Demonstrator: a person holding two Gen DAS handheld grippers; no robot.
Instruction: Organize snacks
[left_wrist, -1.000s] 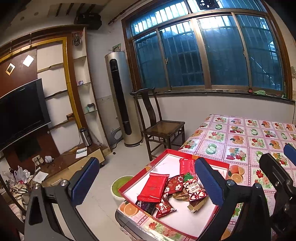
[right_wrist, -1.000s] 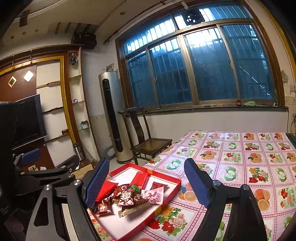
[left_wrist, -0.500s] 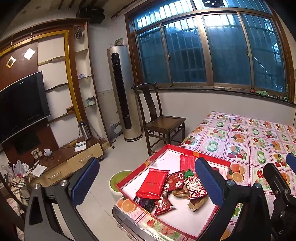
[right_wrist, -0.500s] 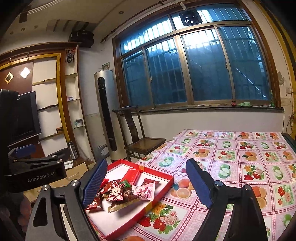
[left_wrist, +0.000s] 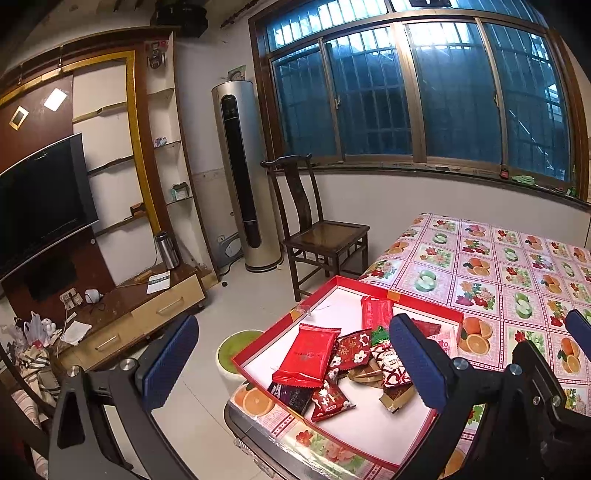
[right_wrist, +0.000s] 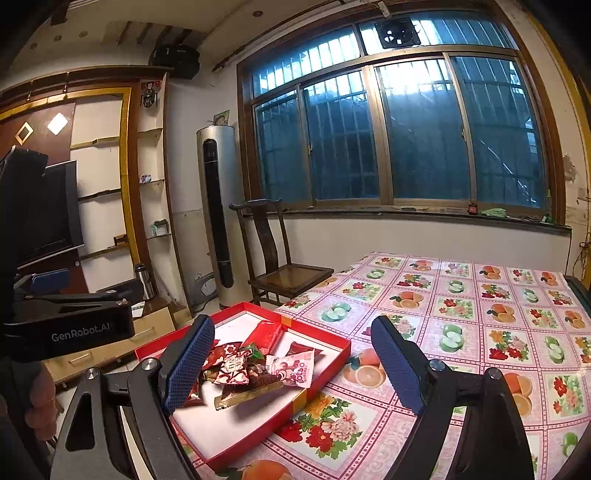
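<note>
A shallow red box with a white floor (left_wrist: 373, 428) (right_wrist: 229, 428) sits at the near left corner of the table. A heap of snack packets lies in it: a flat red packet (left_wrist: 308, 354), small red patterned ones (left_wrist: 330, 400) (right_wrist: 231, 365), a pink packet (right_wrist: 293, 369) and a gold-edged bar (right_wrist: 247, 395). My left gripper (left_wrist: 293, 363) is open and empty, held above the box's left side. My right gripper (right_wrist: 293, 365) is open and empty, above the box's right part. The left gripper's body (right_wrist: 70, 328) shows at the left of the right wrist view.
The table carries a pink fruit-print cloth (right_wrist: 461, 314). A dark wooden chair (left_wrist: 317, 229) stands by the table's far left side, with a tall floor fan unit (left_wrist: 240, 173) beyond it. A green stool (left_wrist: 232, 350) sits on the floor below the table corner. A TV cabinet (left_wrist: 122, 314) is left.
Both grippers have drifted a little, with the views tilting slightly and the box sitting lower in frame. Both stay open. The snacks have not moved.
</note>
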